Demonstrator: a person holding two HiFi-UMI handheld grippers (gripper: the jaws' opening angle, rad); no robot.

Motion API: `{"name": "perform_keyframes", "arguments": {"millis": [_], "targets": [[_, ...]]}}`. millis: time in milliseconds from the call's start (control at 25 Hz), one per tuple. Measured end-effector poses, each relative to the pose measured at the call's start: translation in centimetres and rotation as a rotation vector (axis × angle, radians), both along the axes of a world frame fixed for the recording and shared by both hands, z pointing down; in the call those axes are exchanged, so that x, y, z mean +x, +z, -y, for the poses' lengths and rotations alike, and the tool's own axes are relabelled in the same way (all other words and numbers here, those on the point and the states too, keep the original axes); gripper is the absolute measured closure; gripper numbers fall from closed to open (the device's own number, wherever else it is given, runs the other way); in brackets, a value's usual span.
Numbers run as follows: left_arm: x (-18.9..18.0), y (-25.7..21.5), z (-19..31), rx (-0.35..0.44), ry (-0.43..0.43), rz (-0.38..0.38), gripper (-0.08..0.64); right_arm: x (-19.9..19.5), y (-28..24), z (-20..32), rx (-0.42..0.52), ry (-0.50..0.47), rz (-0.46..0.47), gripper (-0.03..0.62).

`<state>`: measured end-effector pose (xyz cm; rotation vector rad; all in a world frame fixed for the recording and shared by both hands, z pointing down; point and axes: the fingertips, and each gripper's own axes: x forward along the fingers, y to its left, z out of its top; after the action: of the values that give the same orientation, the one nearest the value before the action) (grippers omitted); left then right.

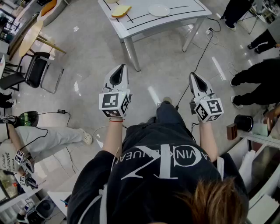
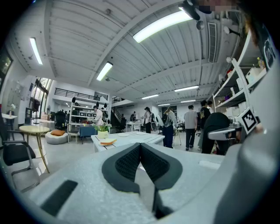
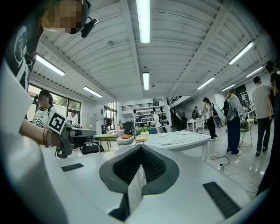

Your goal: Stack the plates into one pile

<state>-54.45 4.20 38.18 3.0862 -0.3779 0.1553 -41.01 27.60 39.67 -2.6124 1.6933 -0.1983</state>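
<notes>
Head view has me standing well back from the white tabletop [image 1: 183,9], with my left gripper [image 1: 121,67] and right gripper [image 1: 193,75] held out side by side over the floor. Both have their jaws pressed together with nothing between them. The two plates lie far ahead of both grippers, apart from each other on the tabletop: a yellow plate [image 1: 121,11] to the left and a white plate [image 1: 159,9] to its right. Neither gripper is near them.
</notes>
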Motion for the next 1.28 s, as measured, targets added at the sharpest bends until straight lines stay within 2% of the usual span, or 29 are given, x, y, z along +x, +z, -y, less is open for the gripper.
{"name": "perform_keyframes", "arguments": {"millis": [200,480,680,760,840,920,1280], "targets": [[0.1,0.3,-0.2,0.009,0.006,0.012,0.552,0.3,-0.5,0.1,0.029,0.007,0.009,0.592],[-0.4,0.6,0.2,-0.003,-0.007,0.010,0.552,0.3,0.1,0.1,0.015,0.008,0.018,0.592],[-0.6,0.2,0.8,-0.005,-0.014,-0.001,0.552,1.1,-0.7,0.2,0.046,0.045,0.029,0.592],[-0.8,0.2,0.9,0.005,-0.008,-0.004,0.551,1.1,-0.8,0.2,0.063,0.052,0.043,0.515],[-0.9,0.2,0.7,0.008,0.005,-0.006,0.550,0.8,-0.8,0.1,0.072,0.060,0.053,0.502],[-0.9,0.4,0.6,0.004,0.024,-0.005,0.437,0.5,-0.7,-0.1,0.076,0.066,0.059,0.480],[2.0,1.2,1.6,-0.019,0.062,0.013,0.465,2.1,0.4,-0.3,0.066,0.107,0.090,0.469]]}}
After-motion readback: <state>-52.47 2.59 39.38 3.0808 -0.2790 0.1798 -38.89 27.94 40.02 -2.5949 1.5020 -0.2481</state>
